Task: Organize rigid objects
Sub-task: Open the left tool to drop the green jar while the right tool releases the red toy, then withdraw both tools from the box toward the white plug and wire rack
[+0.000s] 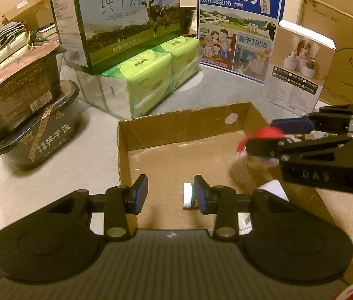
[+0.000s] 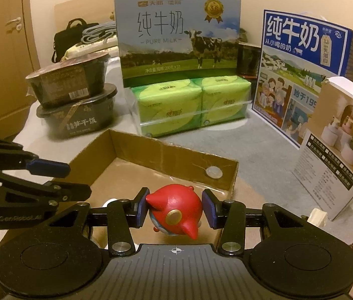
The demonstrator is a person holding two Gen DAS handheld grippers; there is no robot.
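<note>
An open, shallow cardboard box (image 1: 176, 117) (image 2: 171, 150) lies in front of both grippers. On its floor lies a small white-and-green bottle (image 1: 188, 196), on its side. My left gripper (image 1: 171, 195) (image 2: 73, 180) hovers over it, open, with the bottle just inside the right finger (image 1: 201, 195) and no pad pressing on it. My right gripper (image 2: 175, 208) (image 1: 269, 137) is shut on a red toy figure (image 2: 176, 210) (image 1: 264, 135), held above the box's right side. A white flat object (image 1: 271, 188) rests in the box's right corner, partly hidden.
Two stacked black food bowls (image 1: 26, 115) stand left of the box. Behind it are green tissue packs (image 1: 151, 75) under a milk carton (image 1: 126, 17), a blue milk carton (image 1: 239, 25) and a humidifier box (image 1: 299, 67). A big cardboard carton (image 1: 346, 37) stands at the far right.
</note>
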